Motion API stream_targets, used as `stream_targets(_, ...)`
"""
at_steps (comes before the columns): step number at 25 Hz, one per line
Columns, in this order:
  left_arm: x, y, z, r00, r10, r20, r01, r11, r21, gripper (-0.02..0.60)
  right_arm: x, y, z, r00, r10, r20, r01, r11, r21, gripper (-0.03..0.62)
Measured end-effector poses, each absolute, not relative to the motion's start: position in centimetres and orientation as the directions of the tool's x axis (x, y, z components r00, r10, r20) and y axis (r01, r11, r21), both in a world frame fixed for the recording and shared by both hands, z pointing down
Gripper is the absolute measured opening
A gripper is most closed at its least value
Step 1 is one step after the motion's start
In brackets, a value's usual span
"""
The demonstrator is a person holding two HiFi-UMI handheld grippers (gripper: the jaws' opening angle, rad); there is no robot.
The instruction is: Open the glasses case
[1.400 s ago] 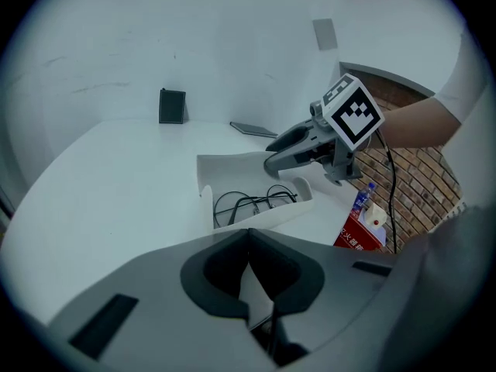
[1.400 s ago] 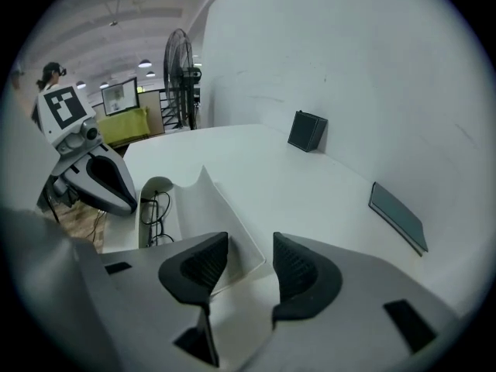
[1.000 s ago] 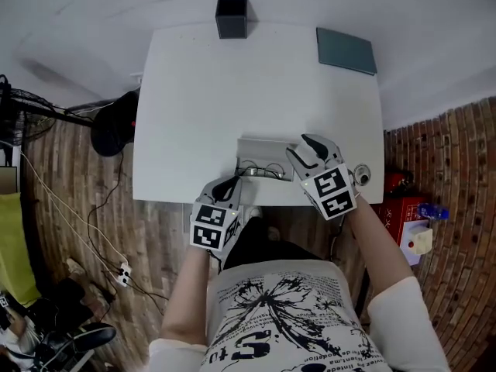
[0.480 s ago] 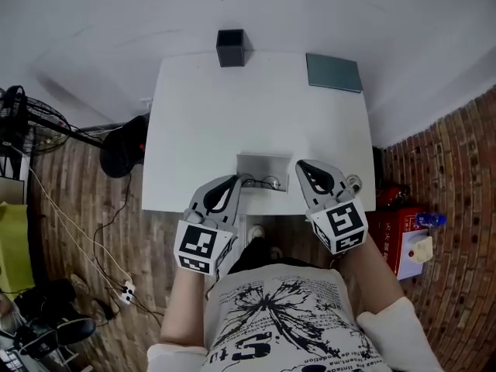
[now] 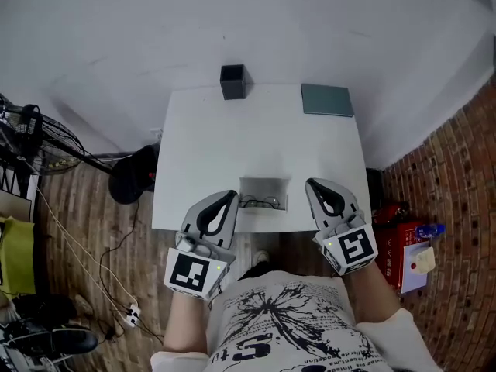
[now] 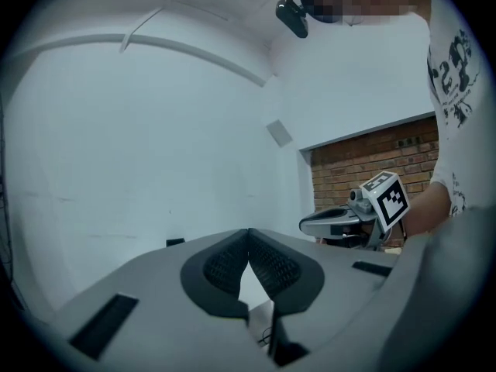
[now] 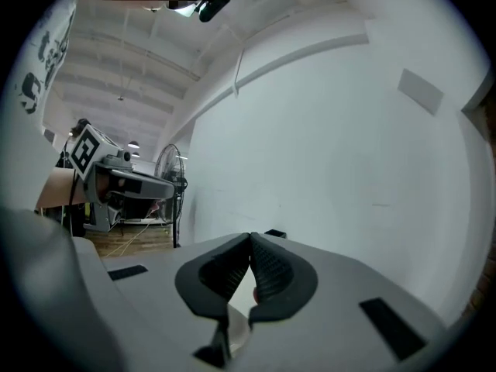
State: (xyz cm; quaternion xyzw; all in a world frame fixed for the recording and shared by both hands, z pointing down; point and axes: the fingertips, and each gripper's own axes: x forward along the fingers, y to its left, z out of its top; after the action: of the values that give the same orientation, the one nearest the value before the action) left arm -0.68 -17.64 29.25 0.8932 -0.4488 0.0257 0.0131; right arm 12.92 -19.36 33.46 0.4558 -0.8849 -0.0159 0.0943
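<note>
Glasses case (image 5: 263,186) lies open, glasses (image 5: 260,202) inside

My left hand-held gripper (image 5: 229,196) and right hand-held gripper (image 5: 314,184) are grey, with black-and-white marker cubes (image 5: 191,273) behind; my T-shirt (image 5: 287,316) is white, black-printed.

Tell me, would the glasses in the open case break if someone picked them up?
The glasses look thin-framed, so they are probably light and bendy; lift gently. Dropped, the lenses might crack. The open case lies by the near edge of the table, so a hard push could slide it off.
</note>
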Motion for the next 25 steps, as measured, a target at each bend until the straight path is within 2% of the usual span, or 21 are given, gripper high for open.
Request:
stream_targets(8,-0.9,-16.6,27.2,0.615,-0.788,0.034,-0.787,-0.616,-0.048,0.014,14.4,-18.7,30.6,-0.527,-0.848,0.063,-0.842,0.531,0.1,0.014)
stream_targets(13,-0.8,-16.5,28.7,0.614,-0.779,0.127,-0.78,-0.623,-0.057,0.014,14.3,-18.6,30.4,-0.537,-0.841,0.063,-0.835,0.541,0.095,0.014)
stream_targets(25,-0.9,-16.3,29.3,0.61,-0.781,0.135,-0.783,-0.62,-0.048,0.014,13.3,-17.7,30.1,-0.538,-0.841,0.06,-0.829,0.541,0.142,0.012)
